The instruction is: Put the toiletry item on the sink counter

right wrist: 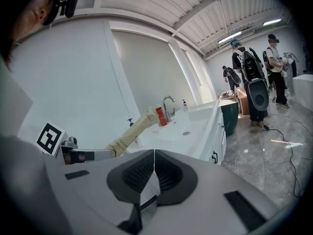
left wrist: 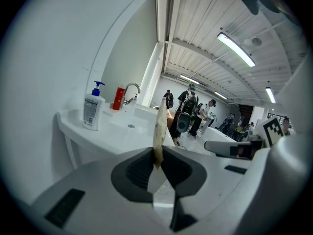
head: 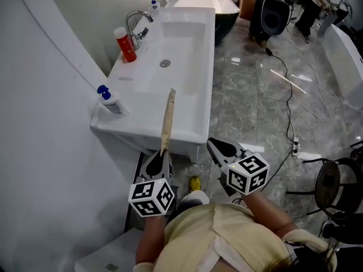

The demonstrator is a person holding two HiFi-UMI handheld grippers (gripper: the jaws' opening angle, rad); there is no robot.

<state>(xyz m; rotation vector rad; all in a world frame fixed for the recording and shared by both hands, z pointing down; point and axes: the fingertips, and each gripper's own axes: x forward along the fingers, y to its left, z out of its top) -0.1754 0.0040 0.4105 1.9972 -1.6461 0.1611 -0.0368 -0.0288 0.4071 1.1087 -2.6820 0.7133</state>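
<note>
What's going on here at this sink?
A person holds a gripper in each hand in front of a white sink counter. The left gripper is clamped on the lower end of a long tan toiletry packet, which is not yet set down. The right gripper is shut and empty. A blue-pump bottle and a red bottle stand on the counter.

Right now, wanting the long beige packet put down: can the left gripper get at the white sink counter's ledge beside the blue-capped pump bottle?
Probably yes: the left gripper, shut on the packet, faces that bare ledge with nothing between.
</note>
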